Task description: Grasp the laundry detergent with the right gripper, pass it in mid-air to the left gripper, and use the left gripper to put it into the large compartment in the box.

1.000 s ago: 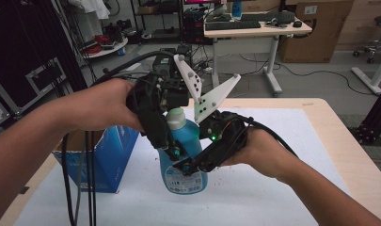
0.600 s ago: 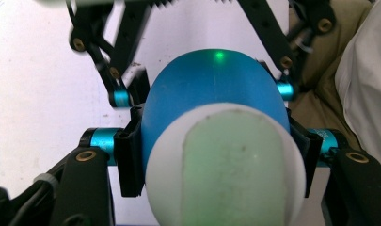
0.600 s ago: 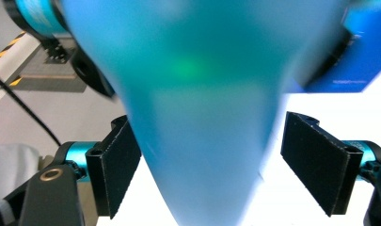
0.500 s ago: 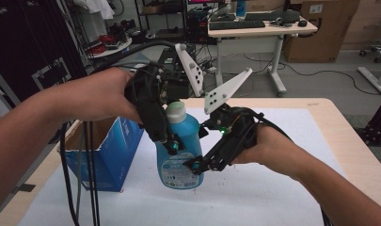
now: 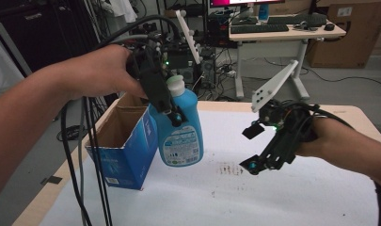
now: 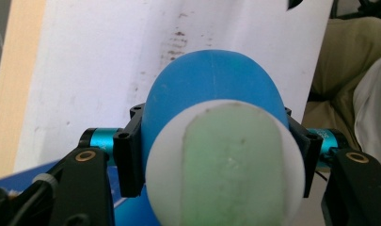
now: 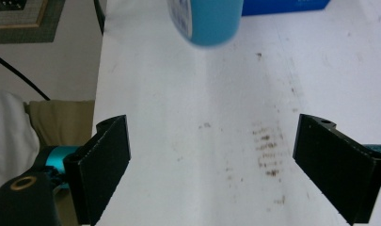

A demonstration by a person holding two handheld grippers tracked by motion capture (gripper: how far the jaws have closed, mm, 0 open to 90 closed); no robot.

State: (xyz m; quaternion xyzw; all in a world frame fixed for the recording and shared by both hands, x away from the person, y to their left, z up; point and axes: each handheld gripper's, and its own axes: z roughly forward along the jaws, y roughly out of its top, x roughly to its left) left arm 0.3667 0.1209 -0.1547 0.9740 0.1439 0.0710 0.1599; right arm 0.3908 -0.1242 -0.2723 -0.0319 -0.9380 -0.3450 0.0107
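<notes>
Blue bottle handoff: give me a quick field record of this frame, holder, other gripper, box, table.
bottle: blue bottle with white cap, upright, lifted off the table
holder: left gripper, jaws clamped on the bottle's upper part
other gripper: right gripper, jaws have just been opening, nothing between them, apart from the bottle
box: blue cardboard box, top open, beside and below the bottle
table: white sheet, dark smudges near the middle

An open blue cardboard box [image 5: 124,148] stands on the stained white table [image 5: 273,197].
</notes>
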